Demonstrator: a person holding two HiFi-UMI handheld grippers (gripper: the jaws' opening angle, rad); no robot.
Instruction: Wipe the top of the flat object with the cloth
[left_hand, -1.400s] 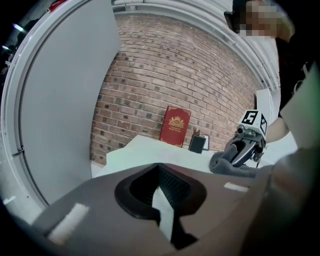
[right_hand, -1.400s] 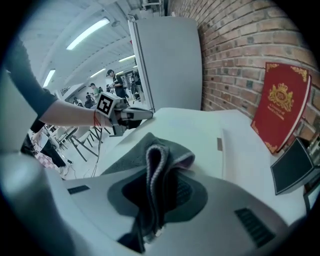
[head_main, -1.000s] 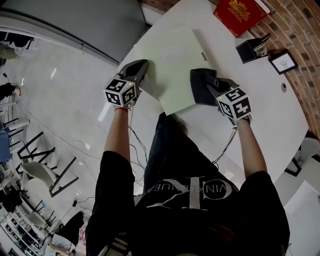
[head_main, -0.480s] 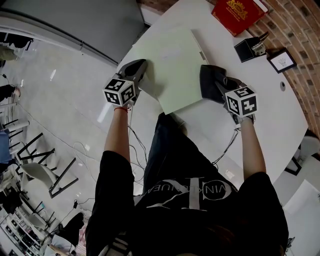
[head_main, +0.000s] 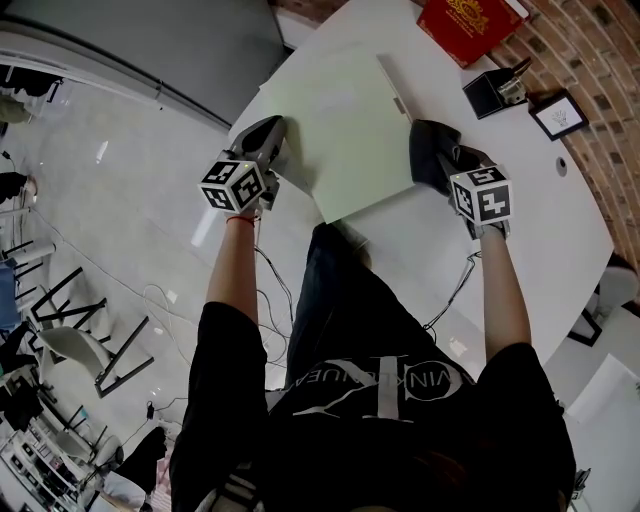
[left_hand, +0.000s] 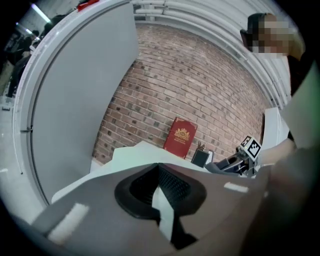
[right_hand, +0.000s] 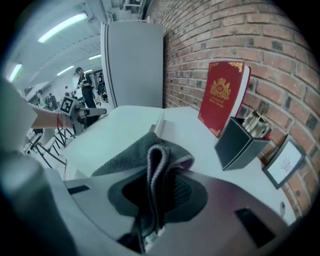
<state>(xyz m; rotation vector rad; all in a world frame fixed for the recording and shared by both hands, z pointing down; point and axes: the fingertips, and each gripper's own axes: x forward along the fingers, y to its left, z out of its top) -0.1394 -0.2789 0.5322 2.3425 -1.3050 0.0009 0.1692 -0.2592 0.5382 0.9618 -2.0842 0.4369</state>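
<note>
Both jaws closed: your right gripper (head_main: 445, 165) pinches the cloth (head_main: 424, 148), flat object (head_main: 340, 115) just to its left; left gripper (head_main: 268, 135) clamps its edge; wiping likely unfinished.

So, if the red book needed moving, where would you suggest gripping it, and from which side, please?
I would pinch the red book across its thickness at its free top edge, coming down from above. It stands nearly upright on the table, leaning back against the brick wall, so its back face is blocked, and the black holder crowds its lower right corner.
</note>
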